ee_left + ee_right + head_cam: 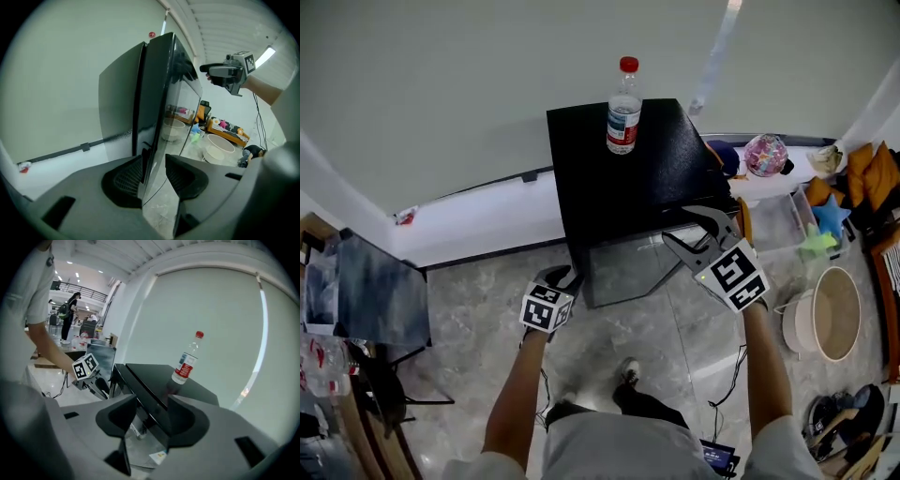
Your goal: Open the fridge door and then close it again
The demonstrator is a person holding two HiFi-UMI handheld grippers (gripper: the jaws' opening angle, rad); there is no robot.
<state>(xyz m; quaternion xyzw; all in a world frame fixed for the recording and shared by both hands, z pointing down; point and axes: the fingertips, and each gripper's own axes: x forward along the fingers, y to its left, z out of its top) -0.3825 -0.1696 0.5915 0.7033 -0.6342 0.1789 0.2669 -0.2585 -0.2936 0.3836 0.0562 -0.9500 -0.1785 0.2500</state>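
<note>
A small black fridge [619,169] stands against the white wall with a red-capped water bottle [624,108] on top. Its glossy door [623,267] faces me, and a narrow dark seam shows between the door [171,93] and the body. My left gripper [565,278] is low at the door's left edge. In the left gripper view its jaws [153,176] straddle that edge, open, with a gap at the right pad. My right gripper [698,232] is at the door's upper right corner. Its jaws [152,416] stand open around the door's top edge, below the bottle [186,362].
A dark chair or stand [380,291] is at the left. A round white basin [825,314], a pink ball [766,155] and toys crowd the floor to the right. My foot [626,373] is on the tiles in front of the fridge.
</note>
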